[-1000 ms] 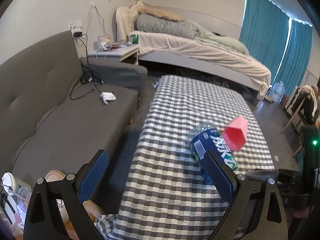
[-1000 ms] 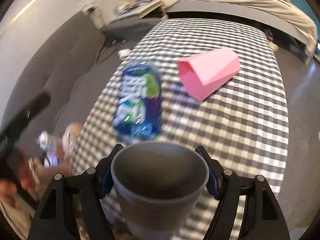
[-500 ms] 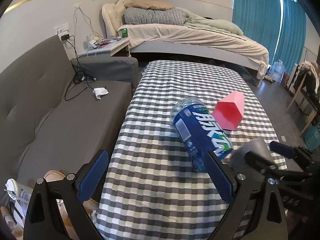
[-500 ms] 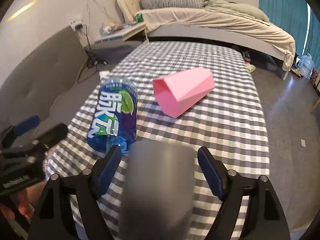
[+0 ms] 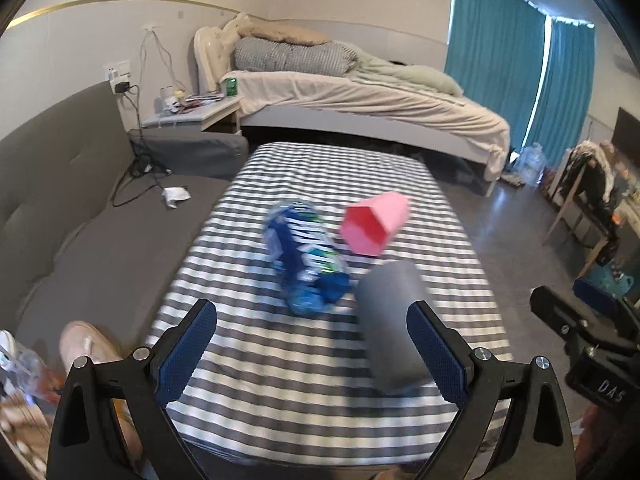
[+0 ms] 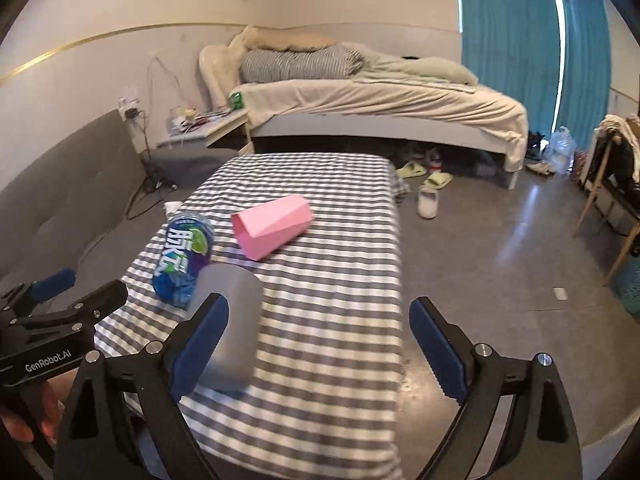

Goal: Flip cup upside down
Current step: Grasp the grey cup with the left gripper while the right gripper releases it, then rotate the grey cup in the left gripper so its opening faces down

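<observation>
A grey cup (image 5: 390, 320) stands on the checked tablecloth with its closed base up; it also shows in the right wrist view (image 6: 228, 328), partly behind my right gripper's left finger. My right gripper (image 6: 320, 344) is open and empty, drawn back from the cup; its body appears at the right of the left wrist view (image 5: 588, 328). My left gripper (image 5: 312, 352) is open and empty above the table's near edge, with its right finger in front of the cup.
A blue drink bottle (image 5: 306, 256) lies on its side beside a pink cup (image 5: 374, 224) that lies on its side. A checked table (image 6: 340, 400), a grey sofa (image 5: 60, 184) on the left, a bed (image 5: 360, 100) behind, chairs at right.
My right gripper held the grey cup mouth up a second ago. It turned the cup over, set it on the table, opened and pulled back. My left gripper moved right, over the table.
</observation>
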Tool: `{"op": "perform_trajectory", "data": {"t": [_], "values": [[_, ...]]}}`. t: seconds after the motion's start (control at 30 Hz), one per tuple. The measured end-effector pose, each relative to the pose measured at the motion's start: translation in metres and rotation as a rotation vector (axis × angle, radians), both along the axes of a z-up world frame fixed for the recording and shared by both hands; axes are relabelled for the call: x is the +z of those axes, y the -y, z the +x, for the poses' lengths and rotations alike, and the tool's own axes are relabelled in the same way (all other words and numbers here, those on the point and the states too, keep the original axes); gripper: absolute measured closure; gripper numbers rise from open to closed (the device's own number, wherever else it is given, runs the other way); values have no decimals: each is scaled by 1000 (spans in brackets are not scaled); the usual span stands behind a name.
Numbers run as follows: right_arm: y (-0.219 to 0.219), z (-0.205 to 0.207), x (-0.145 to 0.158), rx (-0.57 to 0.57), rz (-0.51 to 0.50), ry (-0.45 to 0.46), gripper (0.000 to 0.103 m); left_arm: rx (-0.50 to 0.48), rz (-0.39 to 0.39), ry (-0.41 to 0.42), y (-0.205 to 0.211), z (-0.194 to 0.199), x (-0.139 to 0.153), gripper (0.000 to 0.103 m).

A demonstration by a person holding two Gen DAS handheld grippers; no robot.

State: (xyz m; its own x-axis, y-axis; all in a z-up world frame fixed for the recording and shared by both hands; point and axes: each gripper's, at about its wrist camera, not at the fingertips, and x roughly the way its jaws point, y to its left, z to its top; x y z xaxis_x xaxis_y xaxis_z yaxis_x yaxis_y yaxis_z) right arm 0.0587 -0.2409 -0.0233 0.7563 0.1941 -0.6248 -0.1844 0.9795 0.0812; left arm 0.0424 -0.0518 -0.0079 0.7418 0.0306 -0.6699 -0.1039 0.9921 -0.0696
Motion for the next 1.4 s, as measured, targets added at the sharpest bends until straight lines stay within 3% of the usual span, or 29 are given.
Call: {"op": "perform_trajectory", "data": {"t": [0.33, 0.87, 1.0, 1.03, 1.07, 1.4], "values": [[36, -29, -2, -68, -57, 71, 11, -67, -51, -21, 45, -9, -27, 4], [36, -5, -24, -79, -62, 32, 11, -89, -147, -119, 53, 15, -77, 4], [38, 2, -27, -91, -53, 17, 11, -105, -159, -124, 55, 21, -83, 9], [38, 3, -28, -91, -50, 11, 11, -118, -169, -128, 55, 21, -83, 26], [38, 4, -29, -92, -49, 5, 11, -125, -175, -135, 54, 21, -83, 28], [30, 6, -25, -81, -31, 13, 11, -137, -141, -93, 43, 11, -59, 28]]}}
